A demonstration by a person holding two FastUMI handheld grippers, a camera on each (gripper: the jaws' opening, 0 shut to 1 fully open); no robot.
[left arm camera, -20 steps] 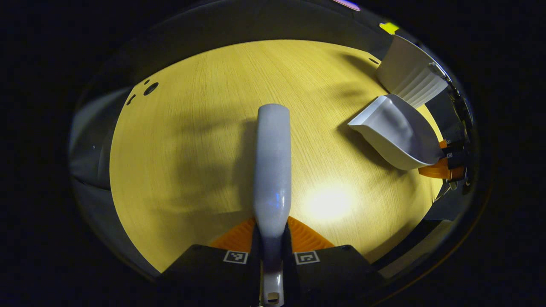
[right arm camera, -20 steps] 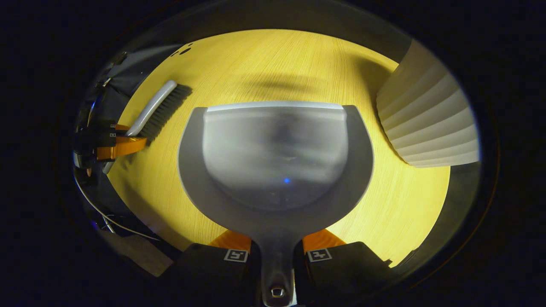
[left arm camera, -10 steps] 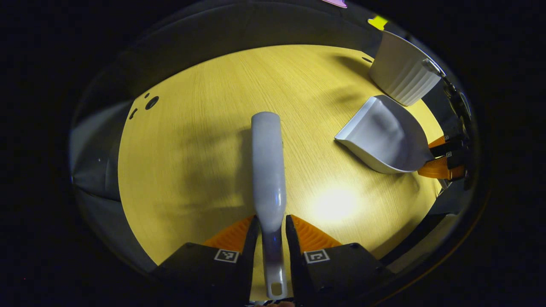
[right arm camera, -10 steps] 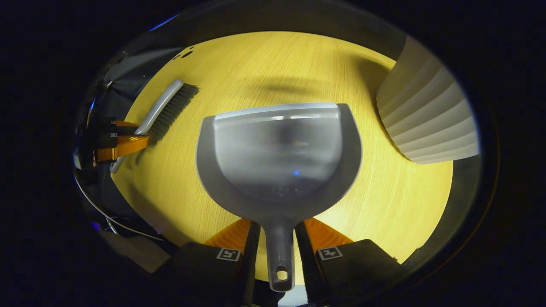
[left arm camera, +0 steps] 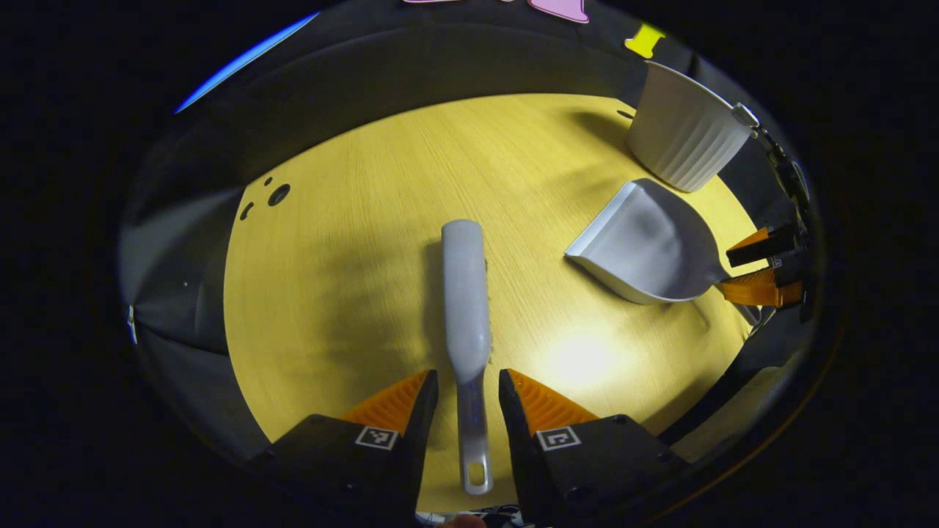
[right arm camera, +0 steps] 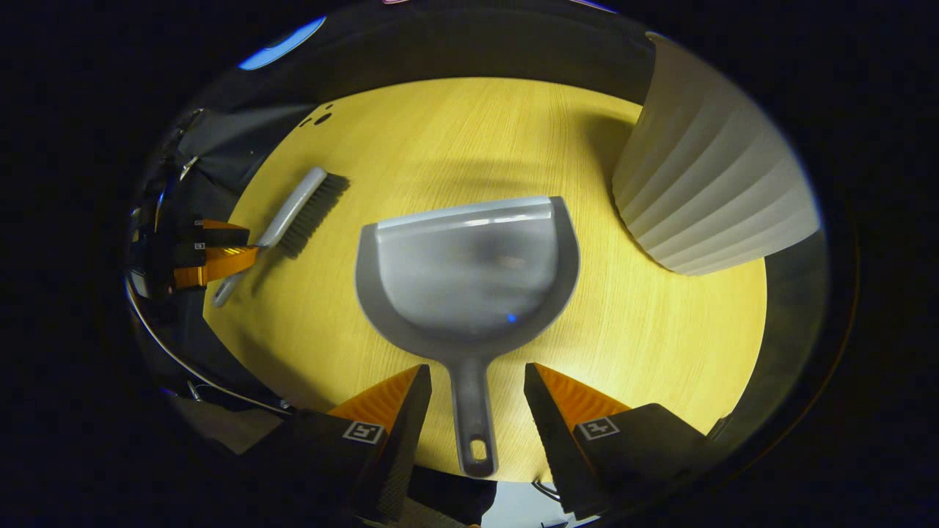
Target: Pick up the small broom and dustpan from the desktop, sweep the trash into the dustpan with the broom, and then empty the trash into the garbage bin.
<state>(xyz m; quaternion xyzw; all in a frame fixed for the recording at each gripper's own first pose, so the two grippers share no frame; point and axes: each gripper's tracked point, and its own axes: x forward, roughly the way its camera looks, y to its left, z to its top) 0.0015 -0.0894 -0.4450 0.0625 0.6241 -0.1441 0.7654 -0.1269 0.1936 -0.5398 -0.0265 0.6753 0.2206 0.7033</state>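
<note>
Left gripper (left arm camera: 466,400): fingers spread, broom (left arm camera: 464,293) handle running straight down the gap between them, no contact I can see on either side. Broom lies flat on the desktop (left arm camera: 352,220), centre of the left gripper view, head pointing up-frame, hanging-hole end at the bottom edge. Aligned along my axis, so closing would catch the thin neck.

Right gripper (right arm camera: 473,400): fingers also wide, clear of the dustpan (right arm camera: 469,271) handle, which sits centred between them. Pan rests flat on the desk in mid-frame of the right gripper view, mouth facing up-frame, away from me. Garbage bin (right arm camera: 704,191), white and ribbed, stands at upper right just beside the pan's right rim, short trip for a dump.

No trash visible on the desk or in the pan; the pan floor is blurry, so can't be sure.

Judgement: both tools down and neither held. With no debris in sight, this reads as either pre-grasp or post-empty; the frames alone don't settle it.
</note>
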